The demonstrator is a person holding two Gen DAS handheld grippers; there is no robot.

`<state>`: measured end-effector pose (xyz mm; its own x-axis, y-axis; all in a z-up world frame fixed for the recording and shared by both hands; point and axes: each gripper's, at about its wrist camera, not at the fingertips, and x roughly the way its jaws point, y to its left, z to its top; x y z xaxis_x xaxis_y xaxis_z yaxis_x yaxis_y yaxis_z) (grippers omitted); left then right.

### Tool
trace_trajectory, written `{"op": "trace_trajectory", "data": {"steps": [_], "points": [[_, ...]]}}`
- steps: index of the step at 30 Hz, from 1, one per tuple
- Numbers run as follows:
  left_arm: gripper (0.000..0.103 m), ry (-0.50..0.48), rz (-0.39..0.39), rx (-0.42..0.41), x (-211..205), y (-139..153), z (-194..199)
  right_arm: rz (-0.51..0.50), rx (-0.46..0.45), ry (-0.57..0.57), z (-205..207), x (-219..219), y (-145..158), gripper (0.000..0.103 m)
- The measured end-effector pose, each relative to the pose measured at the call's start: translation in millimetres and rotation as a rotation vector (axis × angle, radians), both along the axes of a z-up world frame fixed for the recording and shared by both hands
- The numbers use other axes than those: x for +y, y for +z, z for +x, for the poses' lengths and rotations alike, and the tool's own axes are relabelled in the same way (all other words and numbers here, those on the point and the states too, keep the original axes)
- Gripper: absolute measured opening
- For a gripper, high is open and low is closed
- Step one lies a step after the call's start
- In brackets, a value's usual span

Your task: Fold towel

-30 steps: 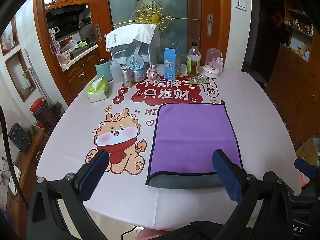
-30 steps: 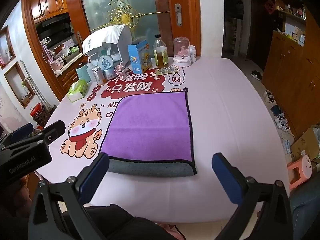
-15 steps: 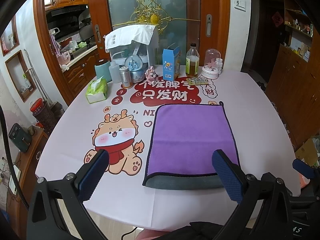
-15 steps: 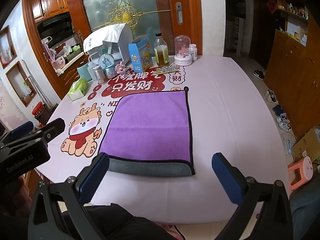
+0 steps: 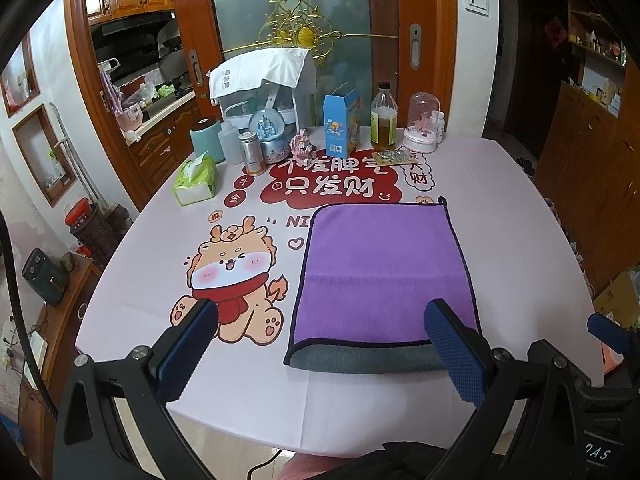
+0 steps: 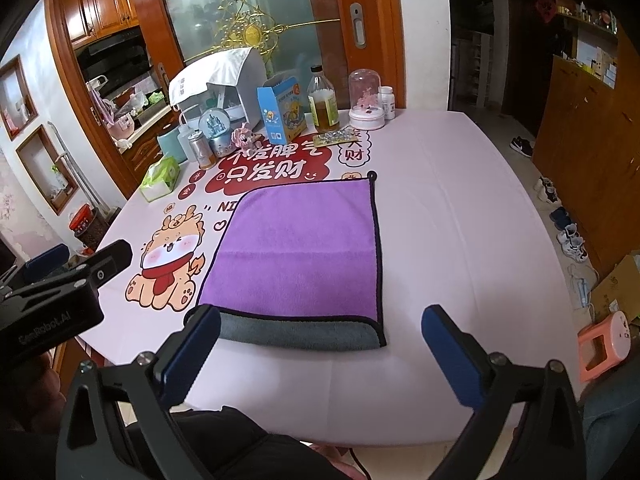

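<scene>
A purple towel [image 5: 380, 272] with a dark hem lies flat on the table, folded once, its grey underside showing as a strip along the near edge [image 5: 360, 358]. It also shows in the right wrist view [image 6: 304, 248]. My left gripper [image 5: 320, 348] is open and empty, held above the table's near edge, in front of the towel's near left part. My right gripper [image 6: 320, 348] is open and empty, in front of the towel's near right corner. The left gripper's body [image 6: 60, 292] shows at the left of the right wrist view.
The table [image 5: 500, 216] has a pale pink cloth with a cartoon dragon [image 5: 232, 276] and red lettering. At its far edge stand a tissue pack [image 5: 196, 178], bottles, a blue carton [image 5: 340, 128], a snow globe and a covered appliance [image 5: 264, 80]. Cabinets stand to the right.
Both grippers have drawn back slightly from the towel and stayed open. The towel has not moved.
</scene>
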<state>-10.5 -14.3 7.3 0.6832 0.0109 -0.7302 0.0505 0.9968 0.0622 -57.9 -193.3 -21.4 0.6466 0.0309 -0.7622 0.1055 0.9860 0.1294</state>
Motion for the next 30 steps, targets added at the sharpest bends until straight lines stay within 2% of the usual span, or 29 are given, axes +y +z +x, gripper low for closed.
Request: {"op": "trace_trajectory", "data": {"steps": [10, 18, 24, 30], "points": [[0.102, -0.008, 0.013, 0.043, -7, -10, -5, -0.011, 0.002, -0.004, -1, -2, -2, 0.1], [0.102, -0.031, 0.001, 0.12, -3, -24, 25, 0.002, 0.043, -0.008, 14, -11, -12, 0.1], [0.102, -0.068, -0.023, 0.221, 0, -47, 50, -0.002, 0.079, -0.01, 30, -20, -20, 0.1], [0.102, -0.119, 0.0, 0.294, 0, -71, 76, 0.017, 0.1, 0.012, 45, -30, -34, 0.1]]}}
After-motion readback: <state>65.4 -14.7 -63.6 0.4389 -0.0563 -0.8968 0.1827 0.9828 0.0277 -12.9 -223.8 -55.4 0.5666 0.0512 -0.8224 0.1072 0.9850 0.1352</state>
